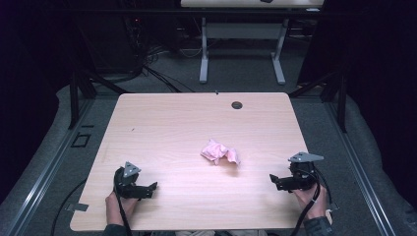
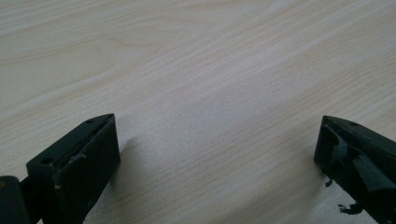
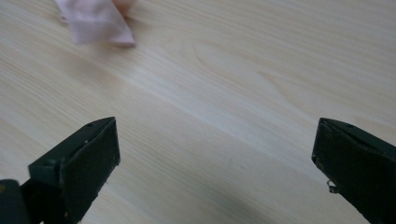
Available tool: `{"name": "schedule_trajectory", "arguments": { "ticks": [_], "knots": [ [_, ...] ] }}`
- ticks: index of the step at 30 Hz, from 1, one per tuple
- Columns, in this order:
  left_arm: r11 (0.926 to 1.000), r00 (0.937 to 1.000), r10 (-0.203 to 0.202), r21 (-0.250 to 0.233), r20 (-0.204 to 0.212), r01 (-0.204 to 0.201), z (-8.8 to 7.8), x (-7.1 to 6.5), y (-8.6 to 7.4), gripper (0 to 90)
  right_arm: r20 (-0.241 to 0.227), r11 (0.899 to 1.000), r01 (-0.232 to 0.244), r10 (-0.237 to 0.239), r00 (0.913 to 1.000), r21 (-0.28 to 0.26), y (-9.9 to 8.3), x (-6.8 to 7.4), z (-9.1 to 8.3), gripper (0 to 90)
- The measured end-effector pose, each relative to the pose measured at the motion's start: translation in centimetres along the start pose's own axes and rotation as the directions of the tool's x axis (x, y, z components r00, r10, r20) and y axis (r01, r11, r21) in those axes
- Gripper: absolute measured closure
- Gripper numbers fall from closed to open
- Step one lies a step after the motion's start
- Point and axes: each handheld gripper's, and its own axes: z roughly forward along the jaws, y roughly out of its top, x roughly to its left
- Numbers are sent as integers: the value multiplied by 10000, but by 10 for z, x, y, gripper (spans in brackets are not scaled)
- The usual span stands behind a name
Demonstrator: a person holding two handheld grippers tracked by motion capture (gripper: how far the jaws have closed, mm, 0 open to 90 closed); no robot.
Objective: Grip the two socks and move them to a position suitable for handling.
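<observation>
A crumpled pink cloth [image 1: 220, 152] lies on the light wooden table [image 1: 187, 128], a little right of its middle. Its edge [image 3: 95, 21] shows at the top left of the right gripper view. My left gripper [image 1: 153, 187] rests near the front left of the table, held by a hand, and points right. Its jaws stand wide apart over bare wood [image 2: 217, 135]. My right gripper [image 1: 272, 180] sits near the front right edge, pointing left toward the cloth, well short of it. Its jaws are also wide apart with nothing between them [image 3: 215, 140].
A round cable hole [image 1: 237, 104] is set near the table's far edge. Beyond it stand the legs of another desk [image 1: 241, 54] and a bundle of cables [image 1: 147, 64] on the floor. Black frame bars [image 1: 74, 98] flank the table.
</observation>
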Motion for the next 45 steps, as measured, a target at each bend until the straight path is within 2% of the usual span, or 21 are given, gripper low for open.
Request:
{"name": "schedule_trajectory", "arguments": {
  "ticks": [2,4,8,9,13,14,21,24,27,31,33,34,35,36,37,38,40,41,42,44,45],
  "knots": [
    [10000,10000,1,3,2,-1,0,0,0,0,-69,9998,177,-177,9998,41,5,3,-1,10],
    [10000,10000,4,1,-1,-4,0,0,0,0,-406,9981,612,-609,9973,58,22,15,1,10],
    [10000,10000,3,6,1,-3,0,0,0,0,-679,9954,958,-955,9931,8,37,27,5,10],
    [10000,10000,-2,-1,1,2,0,0,0,0,-863,9921,1252,-1237,9886,118,48,34,8,3],
    [10000,10000,14,4,10,-14,0,0,0,0,-1124,9884,1508,-1476,9826,206,60,44,15,0],
    [10000,10000,11,4,12,-11,0,0,0,0,-1386,9821,1840,-1769,9744,399,70,52,21,0],
    [10000,10000,14,8,10,-14,0,0,0,0,-1677,9541,2868,-2699,9482,863,101,75,43,7],
    [10000,10000,12,7,10,-12,0,0,0,0,-1829,9429,3185,-2976,9370,974,114,84,53,82],
    [10000,10000,14,7,12,-14,0,0,0,0,-1891,9235,3673,-3432,9200,1109,128,95,68,164],
    [10000,10000,10,3,8,-10,0,0,0,0,-1905,8987,4036,-3717,9086,1716,146,104,98,258],
    [10000,10000,11,4,7,-11,0,0,0,1,-2007,8908,4028,-3638,9096,2104,149,105,113,299],
    [10000,10000,11,4,7,-11,0,0,0,1,-2007,8908,4028,-3638,9096,2104,149,105,113,299],
    [10000,10000,9,1,7,-9,0,0,0,1,-1962,8851,3956,-3543,9143,2453,149,104,123,361],
    [10000,10000,9,1,7,-9,0,0,0,1,-1962,8851,3956,-3543,9143,2453,149,104,123,361],
    [10000,10000,6,1,9,-6,0,0,0,1,-2066,8856,3769,-3289,9215,2714,147,100,130,462],
    [10000,10000,7,2,10,-7,0,0,0,1,-2211,8924,3613,-3077,9254,2703,146,99,132,559],
    [10000,10000,6,2,9,-6,0,0,0,1,-2296,8966,3488,-2914,9287,2729,145,97,133,604],
    [10000,10000,9,2,11,-9,0,0,0,1,-2355,9127,3144,-2556,9376,2609,143,94,133,727],
    [10000,10000,10,5,8,-10,0,0,0,1,-2457,9172,3049,-2432,9383,2565,142,92,131,771],
    [10000,10000,14,7,10,-14,0,0,0,1,-2501,9226,2984,-2373,9387,2445,142,91,129,785],
    [10000,10000,13,6,9,-13,0,0,0,1,-2551,9294,2831,-2217,9412,2368,141,90,126,798]
  ]
}}
